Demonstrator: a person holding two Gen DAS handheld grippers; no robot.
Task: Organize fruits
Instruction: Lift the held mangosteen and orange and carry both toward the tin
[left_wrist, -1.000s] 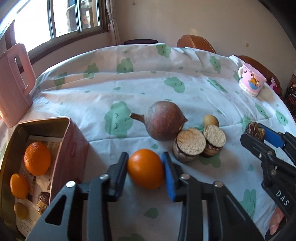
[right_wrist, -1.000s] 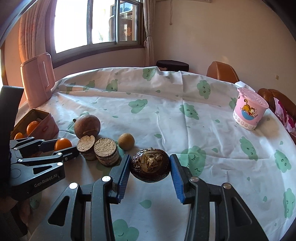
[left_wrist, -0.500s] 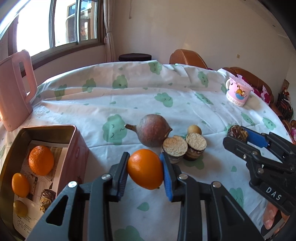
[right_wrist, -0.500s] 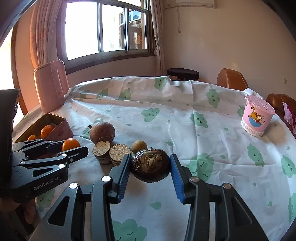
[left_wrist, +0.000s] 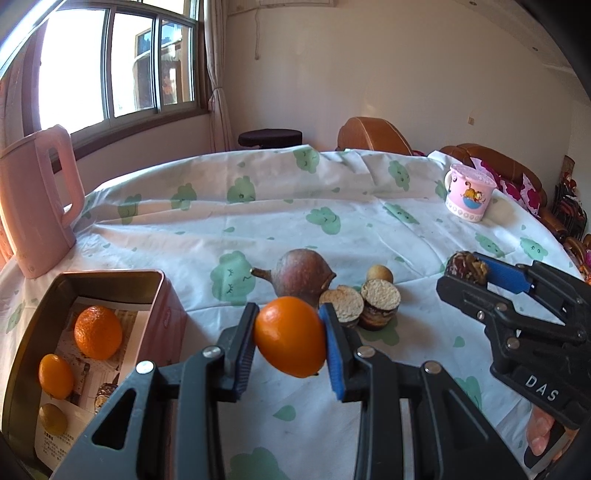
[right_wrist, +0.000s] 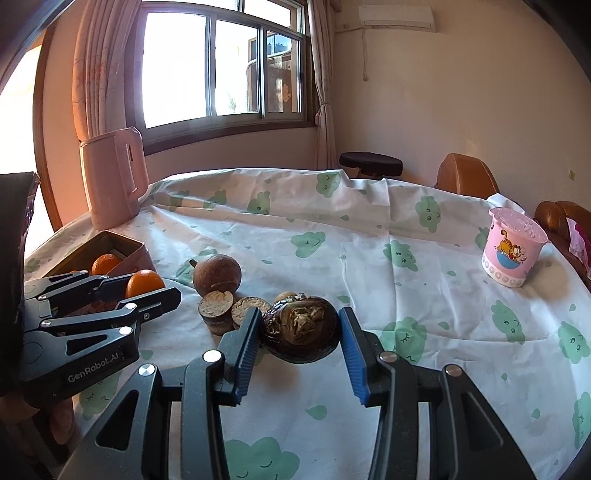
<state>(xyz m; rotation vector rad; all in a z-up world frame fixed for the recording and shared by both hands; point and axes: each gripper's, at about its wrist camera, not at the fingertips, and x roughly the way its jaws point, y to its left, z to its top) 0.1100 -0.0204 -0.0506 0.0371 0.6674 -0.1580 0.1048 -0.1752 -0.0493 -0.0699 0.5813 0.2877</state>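
Left hand-held gripper (left_wrist: 290, 347) clamps an orange (left_wrist: 290, 336) — right hand-held gripper (right_wrist: 300, 338) clamps a dark fruit (right_wrist: 301, 334).

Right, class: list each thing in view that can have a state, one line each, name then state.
Left gripper: shut on the orange, lifted off the cloth.
Right gripper: shut on the dark fruit.
Tin: open, holding fruit.
Cut fruit: halved, cut faces up.
Brown fruit: whole, on the cloth.
Pink cup: upright.
Pink jug: upright.

Blown-out daylight through the window (right_wrist: 218, 62), warm orange glare left, fisheye-bent dark corners.
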